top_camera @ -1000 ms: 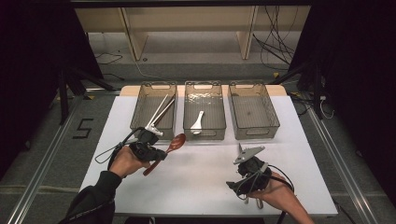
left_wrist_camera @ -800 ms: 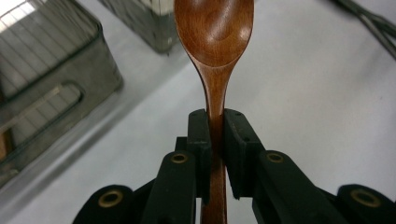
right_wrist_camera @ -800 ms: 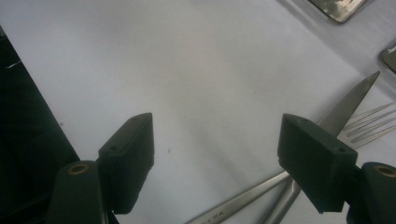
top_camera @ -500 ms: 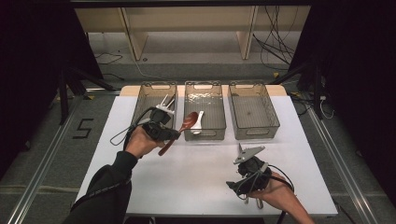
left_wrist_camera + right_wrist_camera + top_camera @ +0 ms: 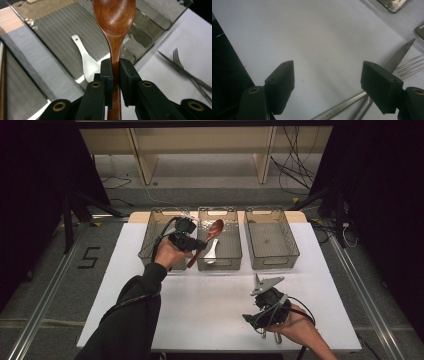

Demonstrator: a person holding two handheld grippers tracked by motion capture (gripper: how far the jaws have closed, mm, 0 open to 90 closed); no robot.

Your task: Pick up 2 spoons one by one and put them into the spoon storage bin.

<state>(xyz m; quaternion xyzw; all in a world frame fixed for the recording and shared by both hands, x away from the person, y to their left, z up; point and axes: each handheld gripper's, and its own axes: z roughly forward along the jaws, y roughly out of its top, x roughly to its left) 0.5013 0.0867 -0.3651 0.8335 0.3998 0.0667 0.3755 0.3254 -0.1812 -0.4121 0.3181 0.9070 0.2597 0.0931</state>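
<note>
My left gripper (image 5: pixel 196 244) is shut on the handle of a brown wooden spoon (image 5: pixel 215 228) and holds it above the middle clear bin (image 5: pixel 219 264). In the left gripper view the jaws clamp the spoon's (image 5: pixel 115 17) neck, with the bowl pointing away over the bin. A white spoon (image 5: pixel 211 251) lies in that bin, and it shows below the wooden one in the left gripper view (image 5: pixel 86 62). My right gripper (image 5: pixel 266 312) rests near the table's front right, with its jaws (image 5: pixel 328 77) open and nothing between them. A metal knife (image 5: pixel 398 58) and fork (image 5: pixel 410 65) lie just beyond its right jaw.
Three clear bins stand in a row at the back of the white table (image 5: pixel 210 305). The left bin (image 5: pixel 150 240) sits partly behind my left hand and the right bin (image 5: pixel 272 240) looks bare. A fork (image 5: pixel 177 57) lies on the white tabletop beside the bins. Dark floor surrounds the table.
My left gripper has carried the wooden spoon up and away from the table's left front to above the middle bin. The right gripper has stayed where it was.
</note>
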